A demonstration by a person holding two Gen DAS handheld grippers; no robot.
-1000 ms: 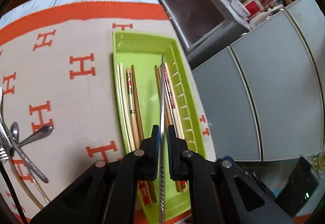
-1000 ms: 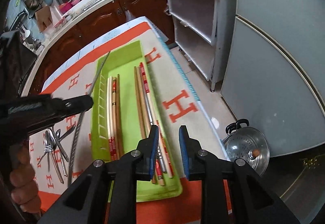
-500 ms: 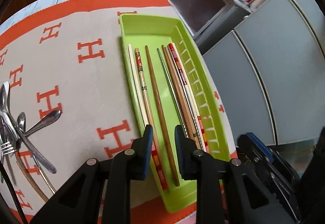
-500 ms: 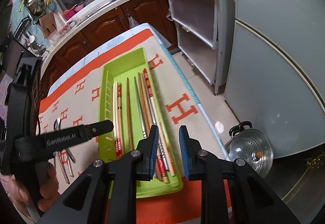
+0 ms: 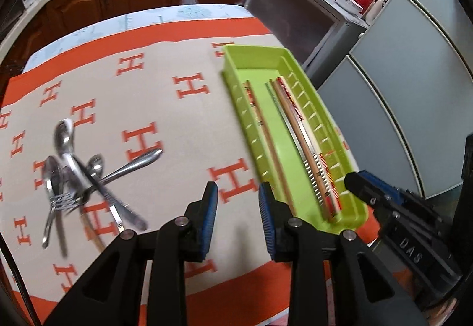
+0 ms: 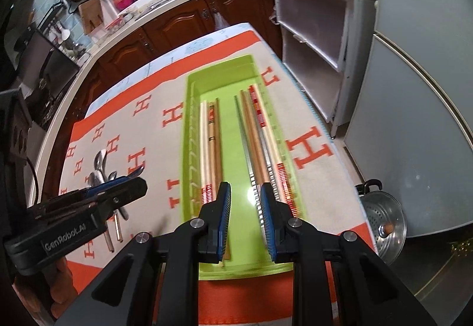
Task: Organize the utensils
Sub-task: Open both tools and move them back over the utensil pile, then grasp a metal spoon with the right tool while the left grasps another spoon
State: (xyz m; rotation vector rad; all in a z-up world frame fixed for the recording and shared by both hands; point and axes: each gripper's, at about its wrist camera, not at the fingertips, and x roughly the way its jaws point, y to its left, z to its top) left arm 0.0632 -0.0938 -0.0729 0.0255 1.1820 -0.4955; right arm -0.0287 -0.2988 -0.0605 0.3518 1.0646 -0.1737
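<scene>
A lime-green tray (image 5: 251,49) lies on the right of the table and holds several wooden and metal chopsticks (image 5: 291,125). A jumbled pile of steel spoons, forks and a knife (image 5: 74,172) lies on the cloth at the left. My left gripper (image 5: 238,207) hovers over the cloth between pile and tray; its jaws are opening and nothing is between them. My right gripper (image 6: 245,207) stands open and empty above the near end of the tray (image 6: 229,119), between the two groups of chopsticks (image 6: 257,131). The left gripper (image 6: 118,190) shows by the cutlery pile (image 6: 102,166).
A beige cloth with orange H marks (image 5: 177,125) covers the table. The table's right edge runs beside the tray, with grey cabinet doors (image 5: 414,104), a white shelf unit (image 6: 310,39) and a steel strainer pot (image 6: 381,213) on the floor beyond.
My left gripper has let go of a metal chopstick, which now lies in the tray, opened, and swung left toward the cutlery pile. My right gripper has shifted a little over the tray.
</scene>
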